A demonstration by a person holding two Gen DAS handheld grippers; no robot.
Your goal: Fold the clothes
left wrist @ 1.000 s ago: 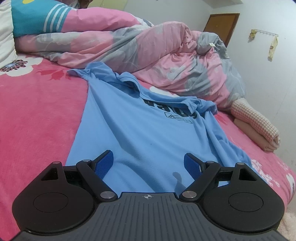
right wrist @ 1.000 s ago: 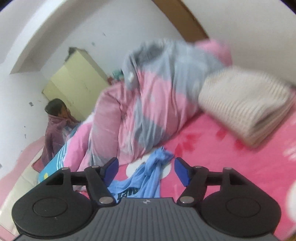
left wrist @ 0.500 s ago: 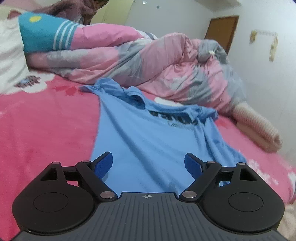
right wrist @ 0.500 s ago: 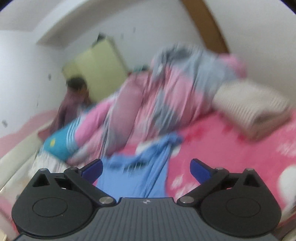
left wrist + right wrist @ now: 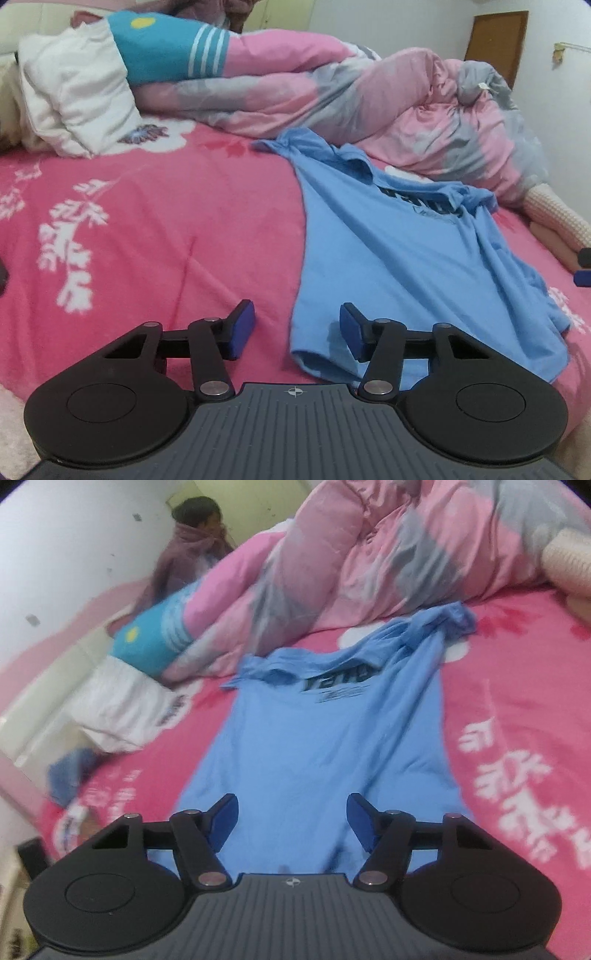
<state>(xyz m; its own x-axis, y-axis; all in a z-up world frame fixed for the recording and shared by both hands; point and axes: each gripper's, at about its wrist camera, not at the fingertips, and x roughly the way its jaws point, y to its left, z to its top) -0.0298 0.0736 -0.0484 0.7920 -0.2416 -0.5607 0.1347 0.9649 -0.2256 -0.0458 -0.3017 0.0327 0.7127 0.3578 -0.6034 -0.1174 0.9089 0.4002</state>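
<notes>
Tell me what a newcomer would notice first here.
A blue shirt lies spread on the pink blanket, its hem nearest both open grippers. Behind it a pink-and-grey duvet is heaped along the bed's far side.

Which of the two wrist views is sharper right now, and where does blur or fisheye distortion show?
Left wrist view: sharp; the blue T-shirt print edges are crisp, with fisheye bending at the borders. Right wrist view: motion-blurred; the white pattern on the pink bedspread smears, and the quilt looks soft.
</notes>
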